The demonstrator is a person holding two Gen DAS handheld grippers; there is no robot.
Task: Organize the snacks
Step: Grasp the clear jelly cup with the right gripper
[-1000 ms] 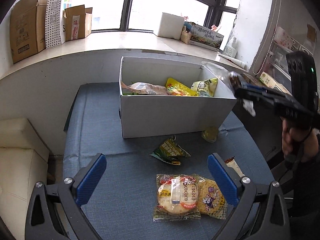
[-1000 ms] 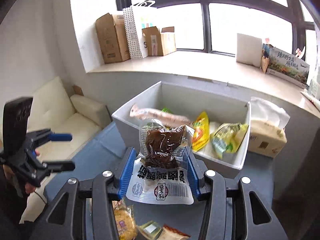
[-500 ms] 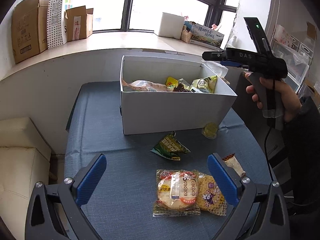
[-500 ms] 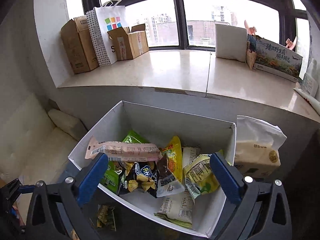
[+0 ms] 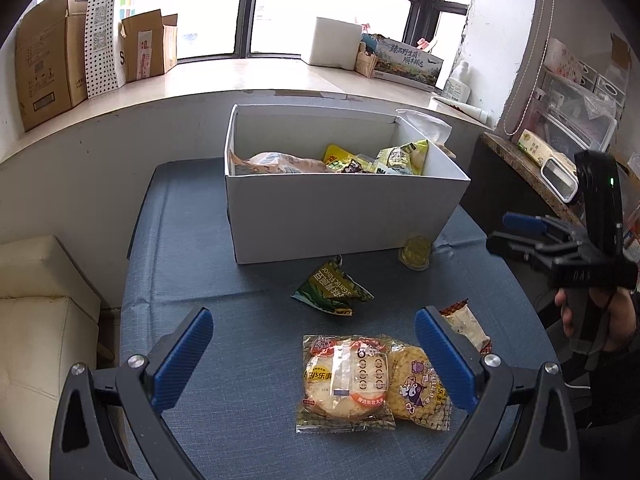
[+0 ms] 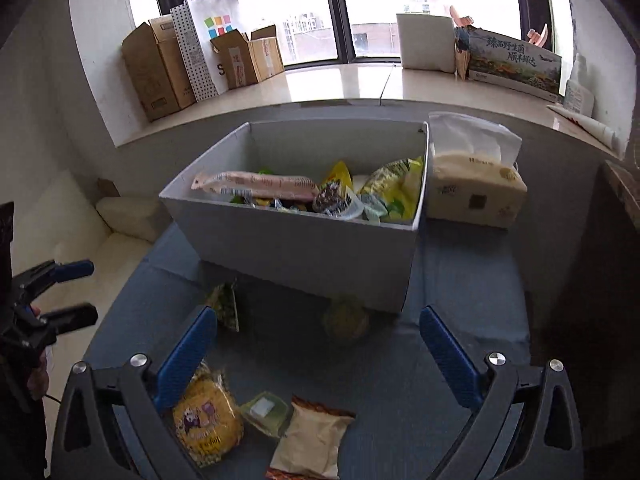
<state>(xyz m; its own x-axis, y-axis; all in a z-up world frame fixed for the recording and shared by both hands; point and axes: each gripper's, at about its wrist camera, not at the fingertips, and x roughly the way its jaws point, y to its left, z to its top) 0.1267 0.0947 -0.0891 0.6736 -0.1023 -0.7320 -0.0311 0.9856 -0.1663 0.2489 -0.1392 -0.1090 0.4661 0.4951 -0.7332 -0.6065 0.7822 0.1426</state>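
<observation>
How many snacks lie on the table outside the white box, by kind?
Round cake packets: 2
Green packets: 2
Jelly cup: 1
Beige packet: 1
Total: 6

1. The box (image 5: 340, 216) stood across the far table (image 5: 240, 320), its top open but crowded with snacks.
2. A green packet (image 5: 332, 288) and jelly cup (image 5: 416, 252) lay just before its front wall.
3. Bare cloth ran along the table's left side.
</observation>
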